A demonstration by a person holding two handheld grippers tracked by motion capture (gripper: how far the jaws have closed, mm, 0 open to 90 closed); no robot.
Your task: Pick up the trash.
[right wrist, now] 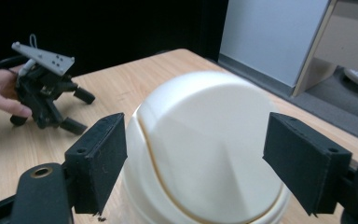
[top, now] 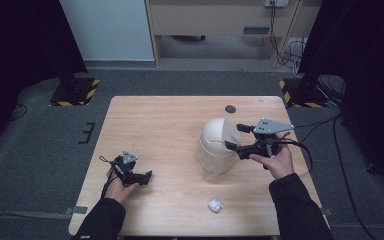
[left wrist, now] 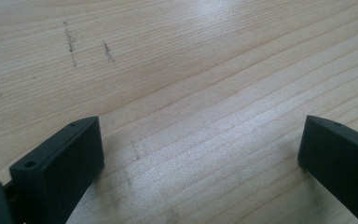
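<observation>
- A light wooden table (top: 170, 125) stands on grey carpet, with the person's two dark-sleeved forearms coming in from the near edge
- The left gripper (top: 147, 176) lies low on the near-left part of the table, held in the left hand (top: 120, 189), its jaws pointing toward the table's middle
- In the left gripper view its two black jaws stand wide apart over bare wood grain, with nothing between them (a few faint dark scuff marks (left wrist: 70, 42) show on the wood farther ahead)
- A small bin with a cream domed swing lid (top: 220, 136) and a clear body (top: 215, 161) stands upright right of the table's centre
- The right gripper (top: 236, 136), held in the right hand (top: 278, 161), is raised at the height of the dome and just to its right, its jaws aimed at the lid
- In the right gripper view its jaws are spread wide, one on each side of the dome (right wrist: 205, 149); whether either jaw touches the lid I cannot tell, and they are not clamped on it
- That same view shows the left gripper (right wrist: 79, 112) farther off on the table, well apart from the bin
- A crumpled white paper ball (top: 215, 204) lies on the table near the front edge, in front of the bin and apart from it
- A small dark round mark (top: 230, 109) sits near the table's far edge
</observation>
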